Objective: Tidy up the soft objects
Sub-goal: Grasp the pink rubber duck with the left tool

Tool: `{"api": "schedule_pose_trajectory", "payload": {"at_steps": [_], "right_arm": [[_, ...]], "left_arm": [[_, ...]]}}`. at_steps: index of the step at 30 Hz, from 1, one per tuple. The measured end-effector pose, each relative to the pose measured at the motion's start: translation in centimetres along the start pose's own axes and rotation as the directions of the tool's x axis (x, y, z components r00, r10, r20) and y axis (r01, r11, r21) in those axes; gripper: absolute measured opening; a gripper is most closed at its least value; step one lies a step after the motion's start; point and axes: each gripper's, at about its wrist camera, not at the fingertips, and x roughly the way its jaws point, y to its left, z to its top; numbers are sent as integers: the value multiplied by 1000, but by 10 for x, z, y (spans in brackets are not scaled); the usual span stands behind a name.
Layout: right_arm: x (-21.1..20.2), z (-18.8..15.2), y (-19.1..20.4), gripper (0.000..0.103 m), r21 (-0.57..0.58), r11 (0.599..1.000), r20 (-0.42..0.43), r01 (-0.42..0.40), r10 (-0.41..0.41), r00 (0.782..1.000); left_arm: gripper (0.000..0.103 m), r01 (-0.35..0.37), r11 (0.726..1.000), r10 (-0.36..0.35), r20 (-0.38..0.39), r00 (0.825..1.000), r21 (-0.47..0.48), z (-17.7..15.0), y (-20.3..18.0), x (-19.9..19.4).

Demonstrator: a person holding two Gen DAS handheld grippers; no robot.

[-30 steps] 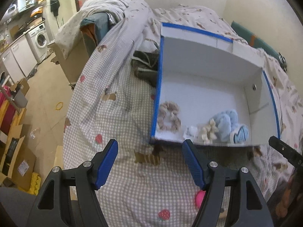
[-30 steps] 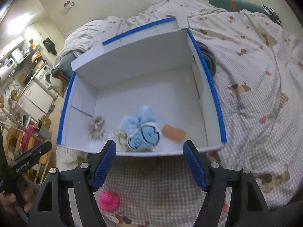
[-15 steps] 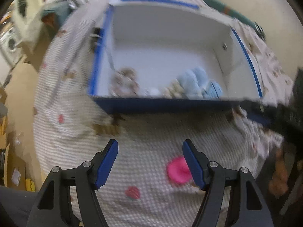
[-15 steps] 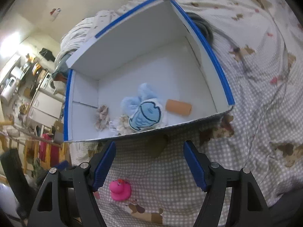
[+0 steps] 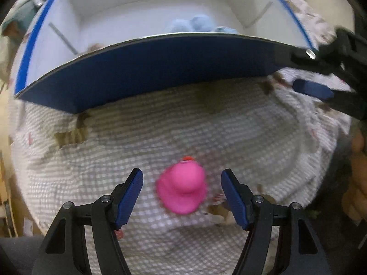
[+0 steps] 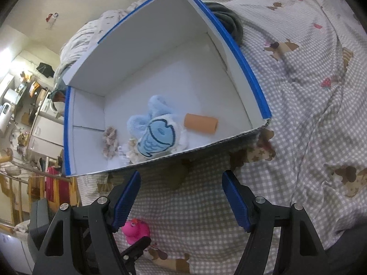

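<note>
A pink rubber duck lies on the checked bedspread in front of the box. My left gripper hangs over it, open, with the duck between its fingers and a gap on each side. From the right wrist view the duck shows at the lower left, with a left finger beside it. My right gripper is open and empty above the bedspread, just short of the white box with blue edges. Inside lie a light blue plush, an orange roll and a beige scrunchie.
The box's dark blue front wall stands just beyond the duck. The right gripper's finger juts in at the right of the left wrist view. A dark coiled cord lies behind the box. Furniture and clutter fill the floor off the bed's left.
My left gripper has swung down and toward the duck, which now sits between its fingers. The right gripper dipped a little and rolled; its view of the box has tilted.
</note>
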Motion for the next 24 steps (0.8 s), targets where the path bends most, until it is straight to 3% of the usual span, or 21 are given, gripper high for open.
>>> {"api": "schedule_pose_trajectory", "payload": {"at_steps": [7, 8, 12, 15, 20, 24], "right_arm": [[31, -2, 5, 77, -42, 994, -93, 98, -101, 990], [37, -2, 7, 77, -52, 993, -107, 103, -108, 988], [59, -3, 19, 77, -102, 991, -153, 81, -96, 984], [76, -5, 30, 77, -163, 981, -154, 102, -127, 980], [94, -5, 43, 77, -204, 972, -123, 118, -145, 982], [101, -6, 52, 53, -237, 963, -104, 130, -159, 982]], "left_arm": [[64, 39, 996, -44, -53, 998, -75, 0, 17, 8], [59, 42, 996, -46, -58, 997, -77, -1, 19, 9], [55, 42, 997, -45, -53, 998, -69, 0, 18, 11], [40, 62, 997, -65, -55, 996, -52, 0, 14, 12], [40, 66, 996, -69, -51, 996, -55, 1, 7, 15], [39, 30, 996, -32, -21, 999, -86, 1, 20, 8]]}}
